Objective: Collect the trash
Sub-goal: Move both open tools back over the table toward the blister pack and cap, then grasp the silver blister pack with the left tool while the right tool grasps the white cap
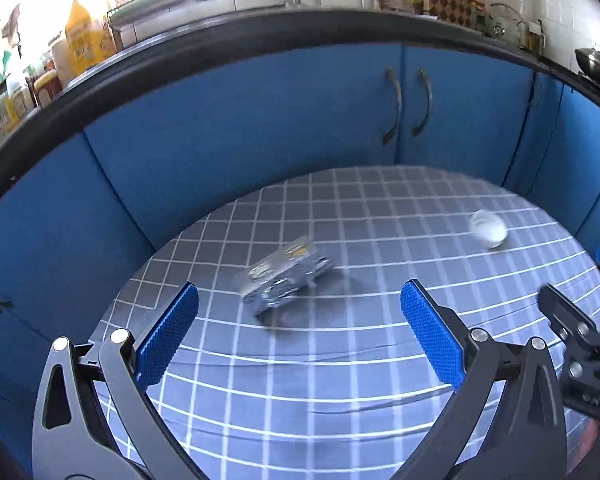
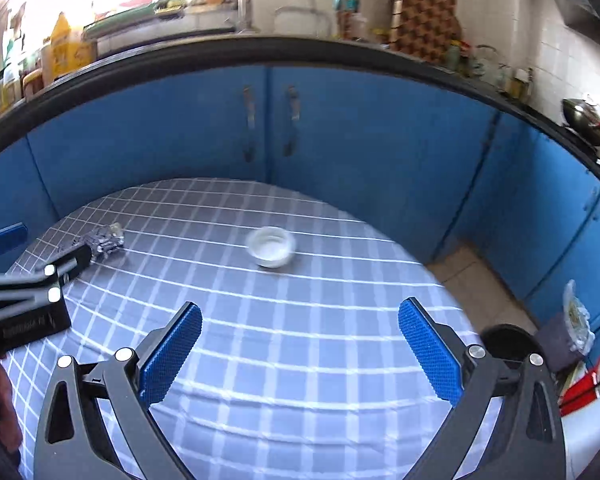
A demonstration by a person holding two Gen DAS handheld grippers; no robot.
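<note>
A crumpled silver foil wrapper (image 1: 286, 276) lies on the round table with a grey checked cloth (image 1: 340, 360). My left gripper (image 1: 299, 312) is open and empty, with the wrapper just ahead between its fingers. A small white plastic cup (image 1: 489, 229) lies farther right. In the right wrist view the cup (image 2: 271, 247) sits ahead of my right gripper (image 2: 299, 320), which is open and empty. The wrapper (image 2: 104, 240) shows at the left there, behind the left gripper's finger (image 2: 66, 264).
Blue cabinet doors (image 1: 260, 128) under a black counter edge stand close behind the table. The counter carries bottles and a wok (image 2: 584, 120). Right of the table, a dark bin (image 2: 508, 340) and bags (image 2: 572, 332) stand on the floor.
</note>
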